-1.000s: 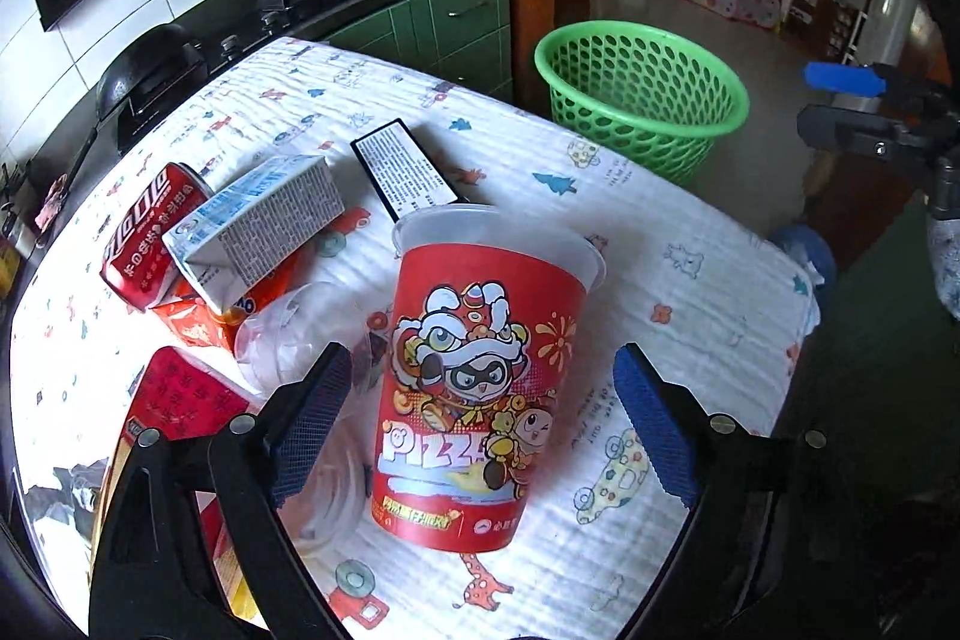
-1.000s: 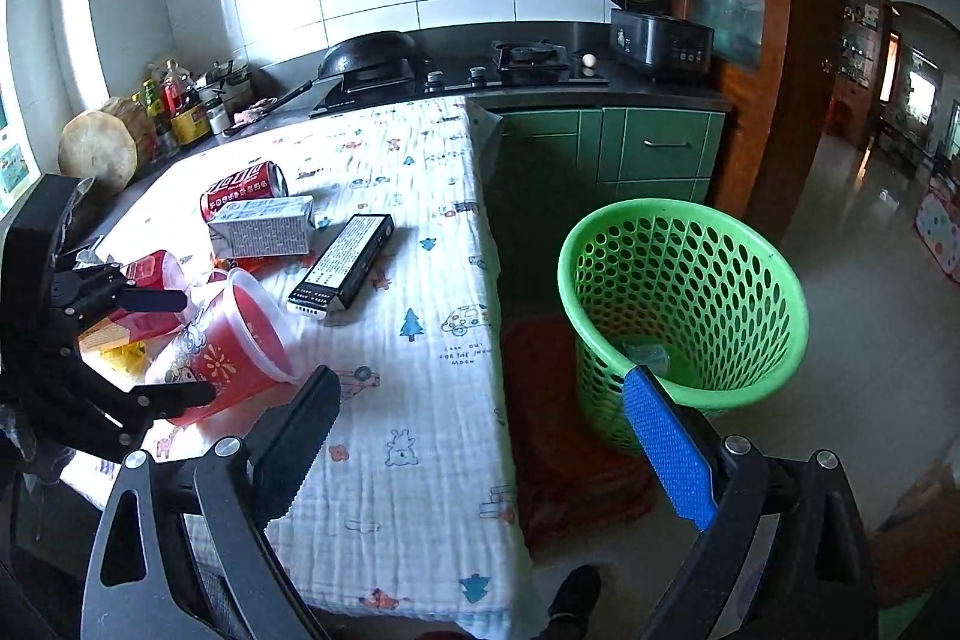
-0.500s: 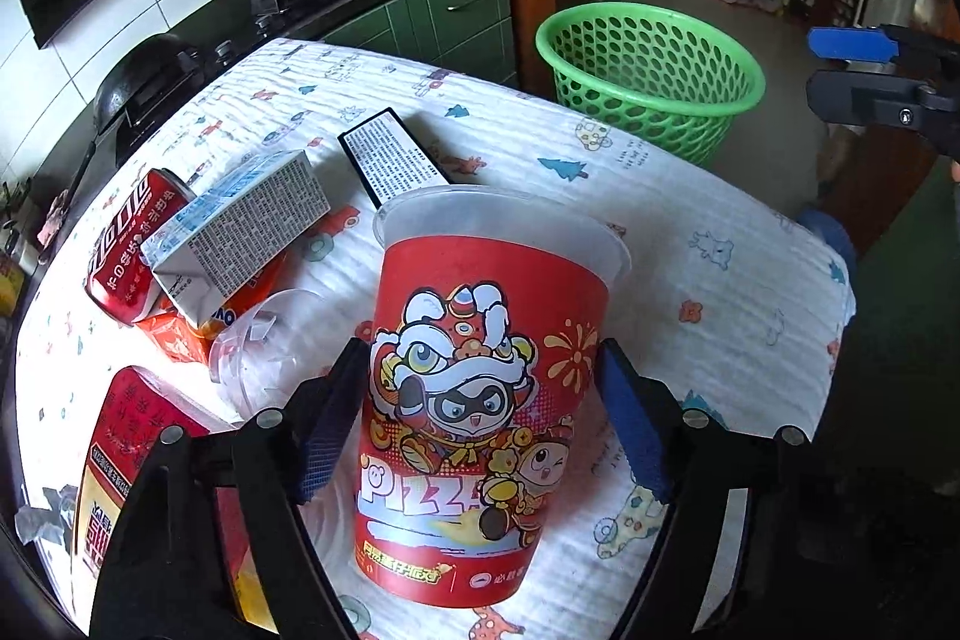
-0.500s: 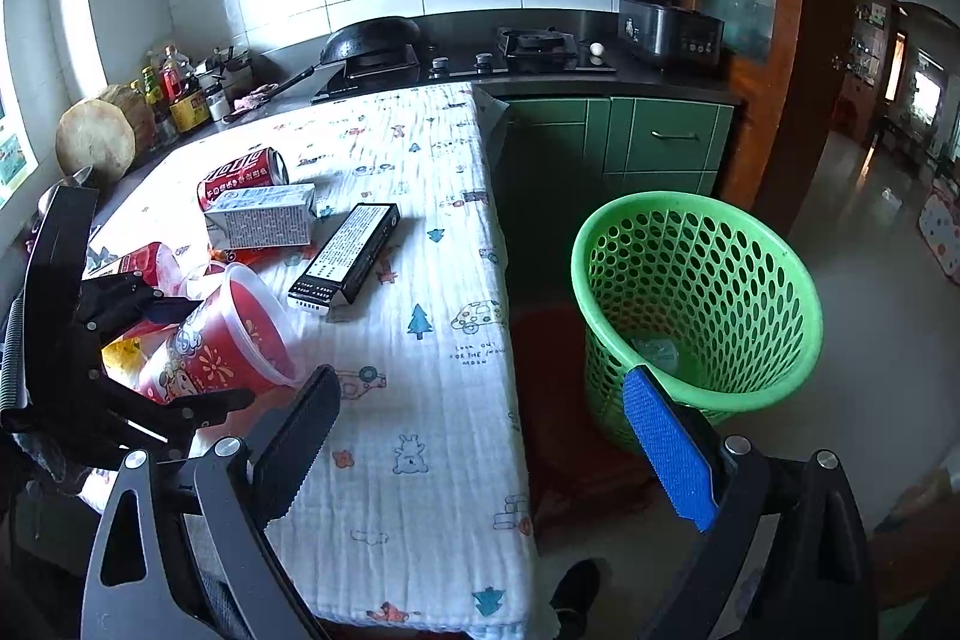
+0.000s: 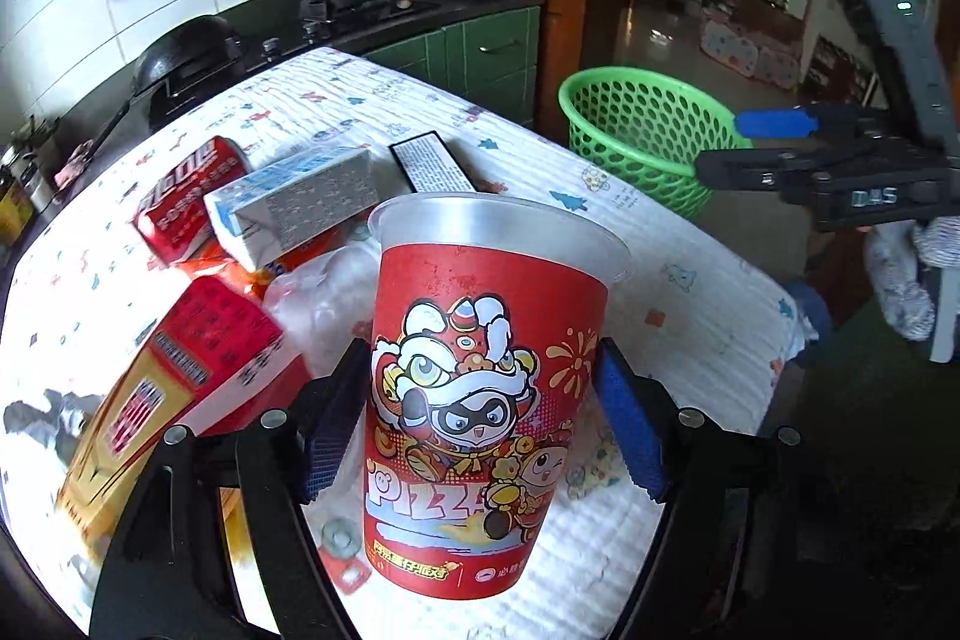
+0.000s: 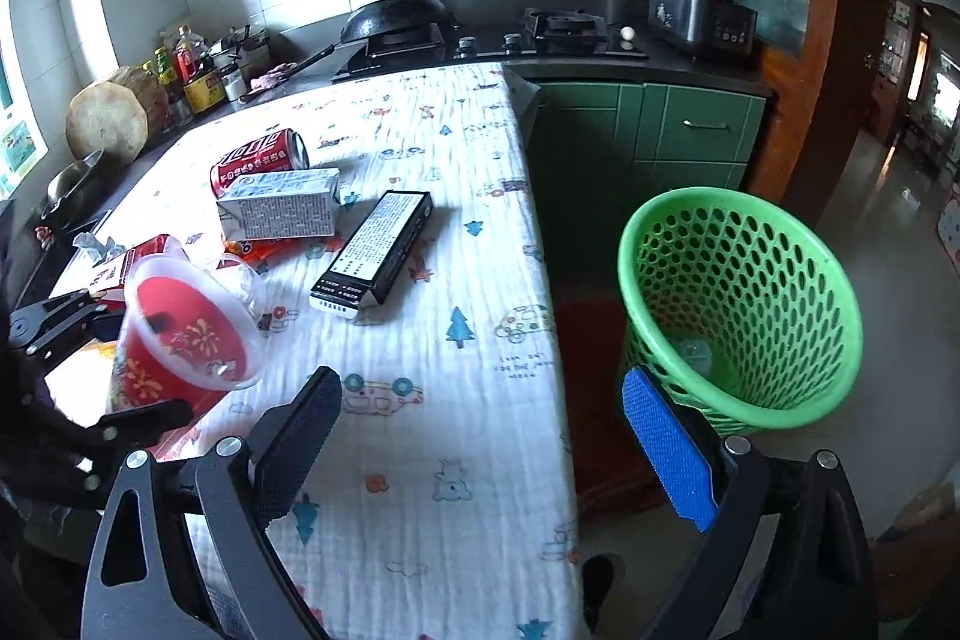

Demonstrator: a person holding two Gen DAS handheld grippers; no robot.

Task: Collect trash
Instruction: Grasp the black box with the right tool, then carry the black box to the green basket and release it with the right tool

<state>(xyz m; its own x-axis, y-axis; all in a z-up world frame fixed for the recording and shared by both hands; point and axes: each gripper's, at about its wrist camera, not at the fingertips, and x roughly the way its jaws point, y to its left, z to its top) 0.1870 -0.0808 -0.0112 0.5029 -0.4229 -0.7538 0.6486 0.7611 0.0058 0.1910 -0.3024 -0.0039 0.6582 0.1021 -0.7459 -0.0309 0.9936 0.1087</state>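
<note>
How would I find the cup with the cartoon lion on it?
Look at the table with the white cartoon-print cloth, at the end away from the stove. The red cup stands upright between the left gripper pads. It is the only tall open cup; the can and boxes nearby lie flat.

Both grippers are built from black angular frames fastened with silver screws; the left gripper (image 5: 480,418) and right gripper (image 6: 480,448) each carry one blue and one black ridged pad
</note>
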